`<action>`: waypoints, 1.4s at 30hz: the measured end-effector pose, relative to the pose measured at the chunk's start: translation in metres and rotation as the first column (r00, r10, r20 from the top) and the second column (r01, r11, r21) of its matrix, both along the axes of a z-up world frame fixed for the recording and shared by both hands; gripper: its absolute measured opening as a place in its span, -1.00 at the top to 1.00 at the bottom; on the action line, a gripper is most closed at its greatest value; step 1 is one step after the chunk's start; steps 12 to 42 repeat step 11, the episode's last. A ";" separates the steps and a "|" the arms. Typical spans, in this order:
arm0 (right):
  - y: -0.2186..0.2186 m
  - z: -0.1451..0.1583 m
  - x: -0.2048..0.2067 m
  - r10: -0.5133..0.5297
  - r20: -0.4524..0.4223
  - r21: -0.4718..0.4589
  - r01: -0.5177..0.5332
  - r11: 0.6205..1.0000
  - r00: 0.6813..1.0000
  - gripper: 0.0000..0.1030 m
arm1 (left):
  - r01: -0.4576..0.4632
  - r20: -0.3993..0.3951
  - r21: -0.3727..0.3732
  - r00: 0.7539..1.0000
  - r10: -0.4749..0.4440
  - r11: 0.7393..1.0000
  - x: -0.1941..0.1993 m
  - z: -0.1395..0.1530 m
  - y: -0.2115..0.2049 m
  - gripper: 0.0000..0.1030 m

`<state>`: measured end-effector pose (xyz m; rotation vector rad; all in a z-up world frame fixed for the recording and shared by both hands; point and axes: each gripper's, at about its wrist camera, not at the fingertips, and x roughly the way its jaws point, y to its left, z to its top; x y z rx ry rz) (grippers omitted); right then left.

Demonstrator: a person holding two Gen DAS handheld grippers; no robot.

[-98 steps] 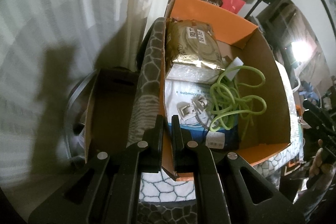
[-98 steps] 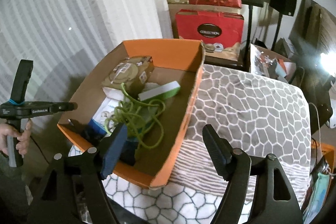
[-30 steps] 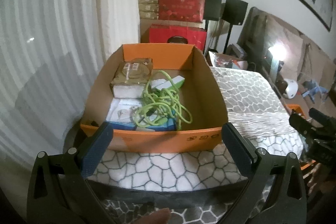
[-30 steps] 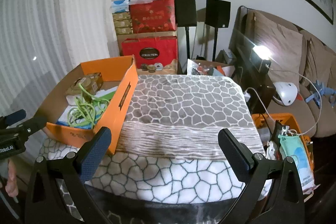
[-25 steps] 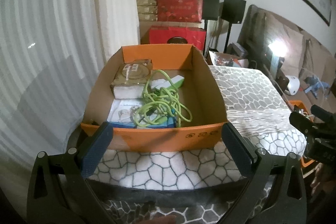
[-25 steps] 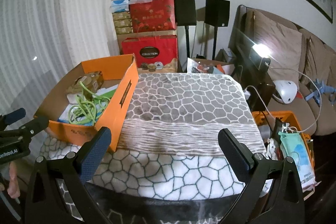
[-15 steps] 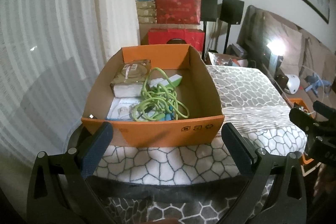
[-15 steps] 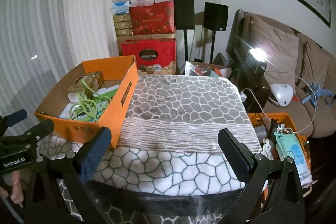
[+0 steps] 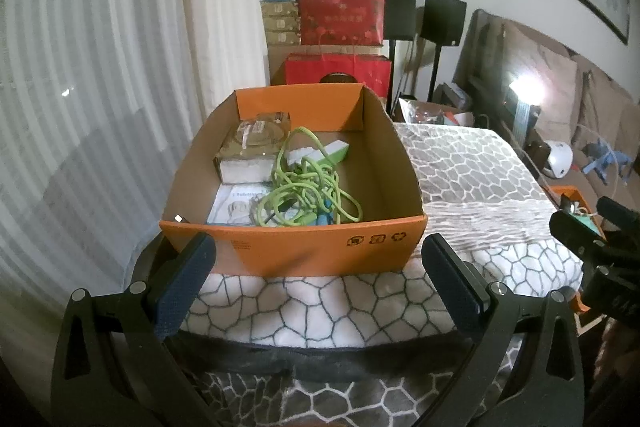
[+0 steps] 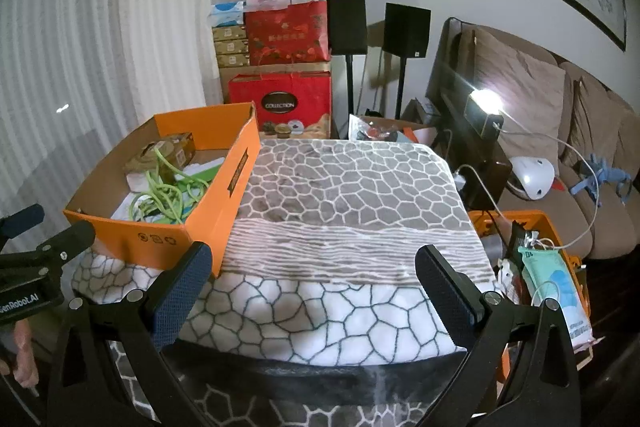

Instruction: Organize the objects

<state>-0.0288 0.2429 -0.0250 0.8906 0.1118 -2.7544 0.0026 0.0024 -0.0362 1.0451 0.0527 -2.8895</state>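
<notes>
Left wrist: orange box (image 9: 320, 247) before spread left claw (image 9: 320, 271)

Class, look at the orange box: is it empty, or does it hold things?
Holds things: the orange box contains a green cable and a brown packet.

A patterned blanket (image 10: 352, 187) covers the table, the orange box (image 9: 320, 247) resting on it.

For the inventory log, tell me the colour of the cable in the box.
Bright green cable, coiled in the orange box; the left wrist view shows it best.
</notes>
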 end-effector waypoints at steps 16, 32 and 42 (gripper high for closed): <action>-0.005 -0.003 0.002 -0.005 0.012 0.001 0.005 1.000 1.000 -0.99 | -0.013 -0.003 -0.006 1.000 0.013 1.000 0.000 0.000 0.000 -0.99; -0.005 -0.003 0.002 -0.005 0.012 0.001 0.005 1.000 1.000 -0.99 | -0.013 -0.003 -0.006 1.000 0.013 1.000 0.000 0.000 0.000 -0.99; -0.005 -0.003 0.002 -0.005 0.012 0.001 0.005 1.000 1.000 -0.99 | -0.013 -0.003 -0.006 1.000 0.013 1.000 0.000 0.000 0.000 -0.99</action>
